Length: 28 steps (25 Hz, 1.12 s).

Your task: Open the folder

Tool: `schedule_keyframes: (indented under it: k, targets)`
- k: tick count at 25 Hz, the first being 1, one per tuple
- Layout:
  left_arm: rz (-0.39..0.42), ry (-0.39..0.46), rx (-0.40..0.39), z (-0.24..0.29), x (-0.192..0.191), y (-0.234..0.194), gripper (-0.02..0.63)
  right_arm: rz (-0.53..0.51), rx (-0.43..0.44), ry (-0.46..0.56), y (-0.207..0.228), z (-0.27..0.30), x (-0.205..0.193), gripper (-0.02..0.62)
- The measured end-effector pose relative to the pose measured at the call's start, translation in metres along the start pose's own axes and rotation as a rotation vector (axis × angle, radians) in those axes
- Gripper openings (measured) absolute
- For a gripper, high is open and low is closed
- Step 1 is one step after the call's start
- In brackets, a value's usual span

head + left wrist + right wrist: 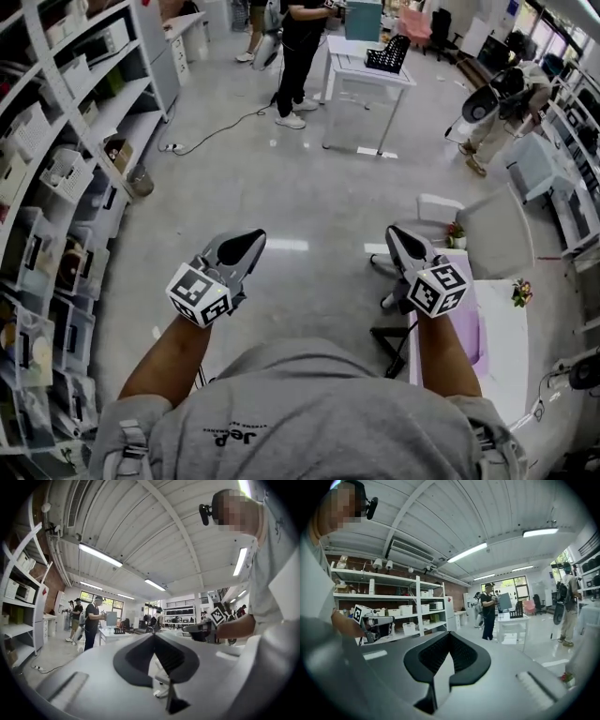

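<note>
Close against the chest, held both tools out level over bare grey floor (309, 187): left gripper (246, 242) with jaws pressed together on nothing, right gripper (398, 234) likewise closed and empty. Just beneath the right forearm, made out a white table (506, 367) bearing a flat lilac sheet (472, 326), possibly the folder, though could not tell for sure, nor whether shut or open; touched by neither gripper. Beside it, noted a small potted flower (521, 292) on the tabletop and a pale chair (497, 234) just beyond. Off to the left, noted tall white shelving (84, 141) crowded with bins. Farther out across the floor, saw a second white table (361, 75) carrying a black rack (387, 54), with a person (300, 47) standing next to it. Judged the task as not begun in any way the views could confirm: no cover gripped, no edge lifted, both grippers clear of the lilac sheet and aimed out into the room. Left to do, by that reading: bring a gripper down to the table, find the free edge of the cover, pinch it and swing it over.
</note>
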<state>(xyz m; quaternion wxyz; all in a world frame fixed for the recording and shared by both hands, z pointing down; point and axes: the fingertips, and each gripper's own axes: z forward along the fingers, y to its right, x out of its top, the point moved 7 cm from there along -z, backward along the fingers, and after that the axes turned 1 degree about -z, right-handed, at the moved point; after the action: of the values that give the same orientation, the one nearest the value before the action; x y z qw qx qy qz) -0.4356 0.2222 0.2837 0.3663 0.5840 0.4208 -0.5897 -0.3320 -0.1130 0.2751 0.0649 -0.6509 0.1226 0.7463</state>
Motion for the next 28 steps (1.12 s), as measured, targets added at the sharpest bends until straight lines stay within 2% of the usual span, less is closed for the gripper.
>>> schedule_keyframes:
  k: [4,8,13,28]
  targets:
    - [-0.019,0.022,0.061,-0.039,0.008,-0.009,0.058,-0.009,0.082,-0.015,-0.027,0.031,0.004,0.003]
    - [-0.042,0.022,0.092,-0.062,0.012,-0.015,0.058,0.005,0.116,-0.021,-0.042,0.045,0.004,0.003]
    - [-0.083,0.044,0.107,-0.075,0.014,-0.023,0.058,0.005,0.114,-0.026,-0.049,0.053,0.000,0.003]
    - [-0.080,0.027,0.051,-0.060,0.015,-0.016,0.058,-0.030,0.070,-0.028,-0.044,0.036,0.000,0.002]
